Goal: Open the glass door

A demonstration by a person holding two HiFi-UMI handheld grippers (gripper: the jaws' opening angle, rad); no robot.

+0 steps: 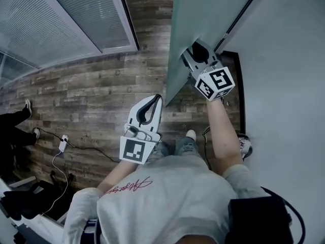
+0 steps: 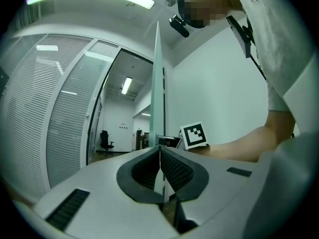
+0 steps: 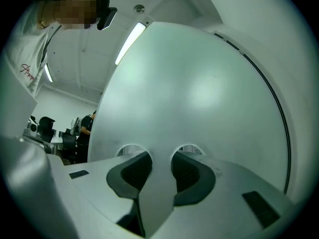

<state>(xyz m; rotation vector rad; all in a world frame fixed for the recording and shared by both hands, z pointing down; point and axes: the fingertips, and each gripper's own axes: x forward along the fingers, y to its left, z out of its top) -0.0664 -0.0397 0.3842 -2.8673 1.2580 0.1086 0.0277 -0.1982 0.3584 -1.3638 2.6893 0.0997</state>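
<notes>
The frosted glass door (image 1: 203, 9) stands partly swung, its free edge toward me; in the left gripper view I see that door (image 2: 158, 83) edge-on. My right gripper (image 1: 197, 47) is at the door's edge at handle height. In the right gripper view the right gripper (image 3: 161, 156) has its pads closed on the flat upright door handle (image 3: 158, 193), which runs down between them. My left gripper (image 1: 154, 101) hangs level, left of the door and apart from it. Seen from its own camera, the left gripper (image 2: 159, 151) is shut with its tips touching and nothing between them.
A white wall (image 1: 289, 60) runs along the right, close to the door. A glass partition with blinds (image 1: 61, 19) stands at the upper left. On the wood floor (image 1: 101, 90) lie a power strip (image 1: 63, 144) and cable. Another person's legs (image 1: 20, 121) show at the left edge.
</notes>
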